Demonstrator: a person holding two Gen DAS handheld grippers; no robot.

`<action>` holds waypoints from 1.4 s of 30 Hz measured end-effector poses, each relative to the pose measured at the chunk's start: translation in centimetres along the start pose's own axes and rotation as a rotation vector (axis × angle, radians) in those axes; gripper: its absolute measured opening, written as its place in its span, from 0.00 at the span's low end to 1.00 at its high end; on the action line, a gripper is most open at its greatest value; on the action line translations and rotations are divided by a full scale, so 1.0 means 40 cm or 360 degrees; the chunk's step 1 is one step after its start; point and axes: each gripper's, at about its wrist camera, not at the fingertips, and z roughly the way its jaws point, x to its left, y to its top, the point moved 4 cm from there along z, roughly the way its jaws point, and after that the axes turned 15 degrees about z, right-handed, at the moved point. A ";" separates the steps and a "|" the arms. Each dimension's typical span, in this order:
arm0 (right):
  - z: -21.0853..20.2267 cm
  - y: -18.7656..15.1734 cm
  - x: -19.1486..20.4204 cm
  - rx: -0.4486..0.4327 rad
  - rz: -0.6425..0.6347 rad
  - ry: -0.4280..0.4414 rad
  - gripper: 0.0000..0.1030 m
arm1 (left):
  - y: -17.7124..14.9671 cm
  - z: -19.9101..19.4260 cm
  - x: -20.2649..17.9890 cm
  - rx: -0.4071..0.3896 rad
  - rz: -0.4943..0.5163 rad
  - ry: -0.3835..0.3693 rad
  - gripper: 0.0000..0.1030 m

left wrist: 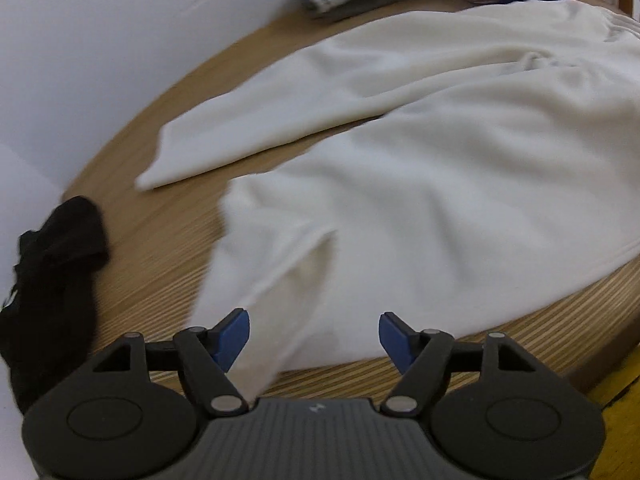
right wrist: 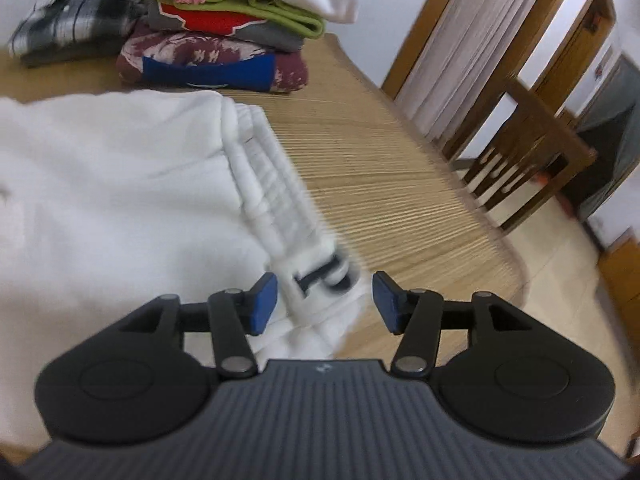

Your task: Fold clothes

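Over the white trousers point(left wrist: 420, 152), your left gripper point(left wrist: 314, 340) hangs with jaws apart above a leg cuff, your right gripper point(right wrist: 324, 304) likewise apart above the ribbed waistband point(right wrist: 272, 184). Only the left view shows the black garment point(left wrist: 52, 272) beside those trousers; only the right shows the folded stack point(right wrist: 224, 32) beyond them on the table point(right wrist: 392, 184).

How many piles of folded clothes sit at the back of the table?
2: a checked black-and-white pile on the left, and a taller colourful stack topped by a white garment beside it. More could lie outside the views.
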 end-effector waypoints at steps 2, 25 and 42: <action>-0.056 0.004 -0.017 -0.0066 0.0088 -0.0074 0.54 | -0.006 0.014 0.030 -0.0043 -0.0002 0.0020 0.73; -0.369 -0.397 1.035 0.0550 -0.0092 0.1335 0.54 | -0.194 0.221 0.233 -0.0274 -0.0065 -0.0458 0.35; -0.723 -0.401 1.487 0.0625 -0.0671 0.2029 0.28 | -0.495 0.138 0.543 -0.0088 -0.0840 -0.0504 0.15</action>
